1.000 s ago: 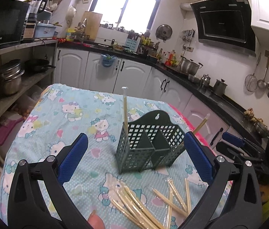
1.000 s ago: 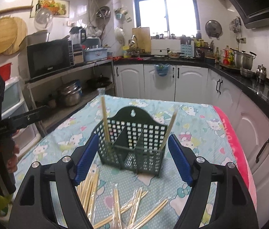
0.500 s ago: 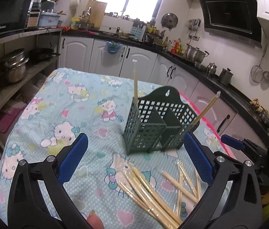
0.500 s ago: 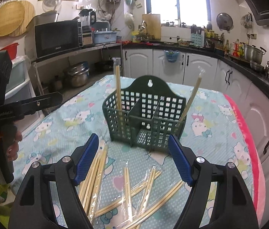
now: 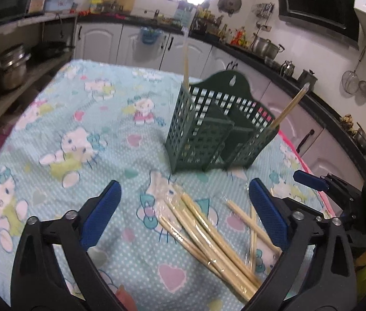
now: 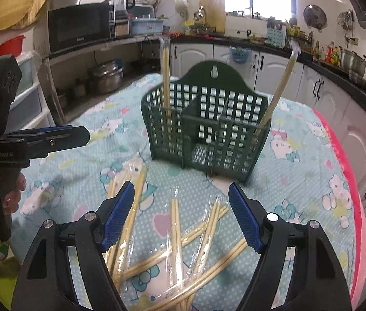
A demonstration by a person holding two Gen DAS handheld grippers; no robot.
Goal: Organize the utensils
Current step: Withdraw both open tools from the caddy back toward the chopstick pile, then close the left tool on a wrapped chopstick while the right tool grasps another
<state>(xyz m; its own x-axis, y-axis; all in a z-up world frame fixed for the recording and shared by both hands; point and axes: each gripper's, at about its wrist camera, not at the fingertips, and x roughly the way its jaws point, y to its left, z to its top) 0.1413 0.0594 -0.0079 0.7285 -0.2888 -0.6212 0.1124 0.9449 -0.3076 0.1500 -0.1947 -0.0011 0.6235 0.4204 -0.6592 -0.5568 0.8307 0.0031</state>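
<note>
A dark green slotted utensil holder [image 5: 216, 129] [image 6: 208, 129] stands on the Hello Kitty tablecloth [image 5: 79, 119]. One wrapped chopstick pair [image 6: 166, 77] stands upright in its left compartment and another [image 6: 281, 88] leans out of its right one. Several wrapped chopstick pairs [image 5: 208, 233] [image 6: 177, 233] lie loose in front of it. My left gripper [image 5: 184, 189] hovers over the left bundle, its jaws closing with no pad touching anything. My right gripper [image 6: 181, 187] hangs open above the crossed pairs. Each gripper shows at the edge of the other's view.
The table's pink right edge [image 6: 343, 171] runs close to white cabinets [image 6: 364, 119] under a black counter. A low shelf with steel pots [image 5: 9, 70] stands along the left side. A hand [image 6: 11, 194] holds the left gripper's handle.
Both grippers have sunk and tipped downward towards the loose chopsticks, so the holder sits higher in both views. The left jaws stand slightly narrower than before.
</note>
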